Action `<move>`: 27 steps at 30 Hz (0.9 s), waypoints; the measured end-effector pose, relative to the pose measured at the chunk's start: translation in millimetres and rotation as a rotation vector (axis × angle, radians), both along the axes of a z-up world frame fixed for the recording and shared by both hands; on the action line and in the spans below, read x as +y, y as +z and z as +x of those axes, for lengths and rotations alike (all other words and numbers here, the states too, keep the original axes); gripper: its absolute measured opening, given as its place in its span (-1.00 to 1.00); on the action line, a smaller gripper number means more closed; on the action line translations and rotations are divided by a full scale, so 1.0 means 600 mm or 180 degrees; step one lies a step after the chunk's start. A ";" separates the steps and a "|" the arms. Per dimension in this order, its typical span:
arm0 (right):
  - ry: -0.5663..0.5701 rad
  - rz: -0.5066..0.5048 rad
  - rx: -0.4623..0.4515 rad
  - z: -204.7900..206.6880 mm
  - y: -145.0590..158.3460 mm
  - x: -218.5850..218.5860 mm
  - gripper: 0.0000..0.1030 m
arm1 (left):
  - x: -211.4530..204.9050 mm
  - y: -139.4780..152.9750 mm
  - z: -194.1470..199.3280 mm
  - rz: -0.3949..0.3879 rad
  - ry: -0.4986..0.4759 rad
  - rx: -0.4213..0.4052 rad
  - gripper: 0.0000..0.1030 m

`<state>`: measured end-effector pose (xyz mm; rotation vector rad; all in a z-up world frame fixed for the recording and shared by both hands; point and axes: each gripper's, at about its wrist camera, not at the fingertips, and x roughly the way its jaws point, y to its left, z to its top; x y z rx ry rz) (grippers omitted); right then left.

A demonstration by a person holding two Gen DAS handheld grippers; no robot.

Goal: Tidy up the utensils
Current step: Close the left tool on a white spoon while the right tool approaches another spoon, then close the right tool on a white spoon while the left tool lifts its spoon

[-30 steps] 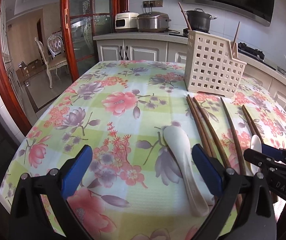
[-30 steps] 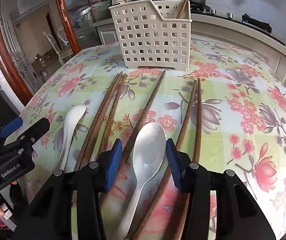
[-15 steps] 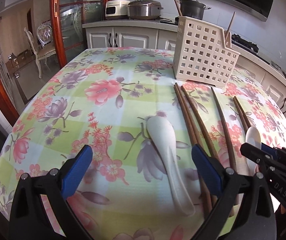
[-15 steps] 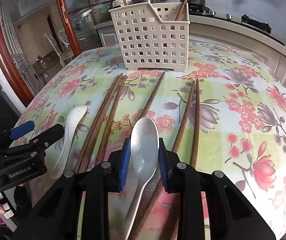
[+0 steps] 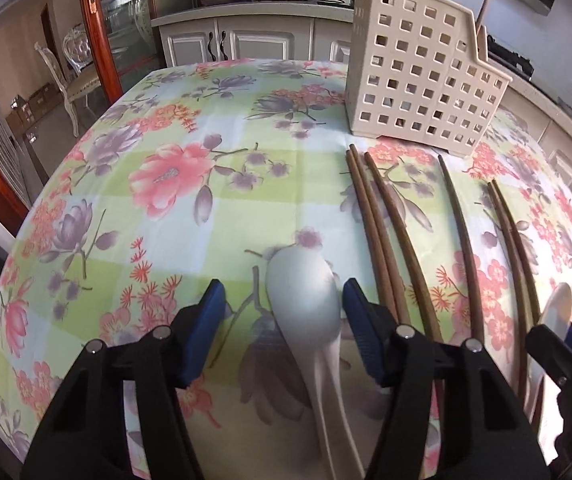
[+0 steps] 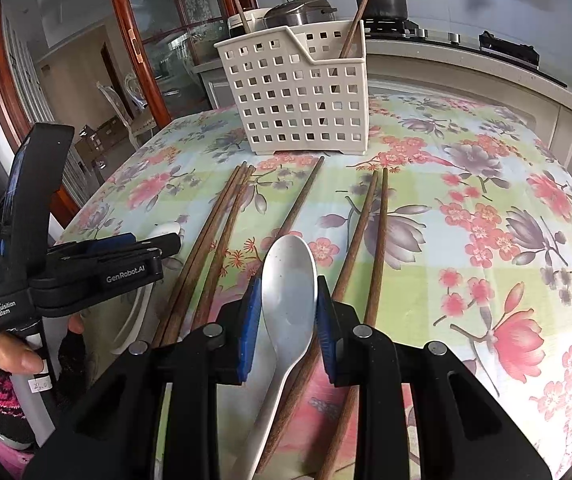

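On counter (image 6: pixel 486 184): right gripper (image 6: pixel 288 322) pinches right spoon (image 6: pixel 288 280) bowl; left gripper (image 5: pixel 281 322) spread around left spoon (image 5: pixel 302 292). Chopsticks (image 6: pixel 221 236) between; basket (image 6: pixel 298 96) behind.

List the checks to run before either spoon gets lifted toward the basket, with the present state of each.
1. Right gripper shut on the right spoon: ok, pads against the bowl's sides.
2. Left gripper shut on the left spoon: not ok, a gap at the left pad.
3. Chopstick under the right spoon stays down on lifting: cannot tell.
4. Basket upright: ok.
5. Free room in the basket: cannot tell, two chopsticks already stand inside.
6. Grippers apart from each other: ok.
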<state>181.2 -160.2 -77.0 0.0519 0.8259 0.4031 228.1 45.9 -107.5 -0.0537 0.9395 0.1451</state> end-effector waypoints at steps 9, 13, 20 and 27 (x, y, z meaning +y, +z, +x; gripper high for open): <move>-0.0048 0.0026 -0.0100 -0.004 0.010 -0.012 -0.50 | -0.014 0.003 -0.013 0.0002 -0.0097 -0.0168 -0.32; -0.0050 0.0052 -0.0168 -0.008 0.020 -0.015 -0.50 | -0.012 0.013 -0.032 -0.0060 -0.0094 -0.0285 -0.32; -0.0022 0.0019 -0.0412 -0.025 0.049 -0.015 -0.67 | -0.022 0.067 -0.088 -0.0051 -0.0166 -0.0746 -0.33; -0.0038 -0.0027 -0.0447 -0.029 0.050 -0.020 -0.88 | -0.042 0.103 -0.134 0.0074 -0.0282 -0.1082 -0.34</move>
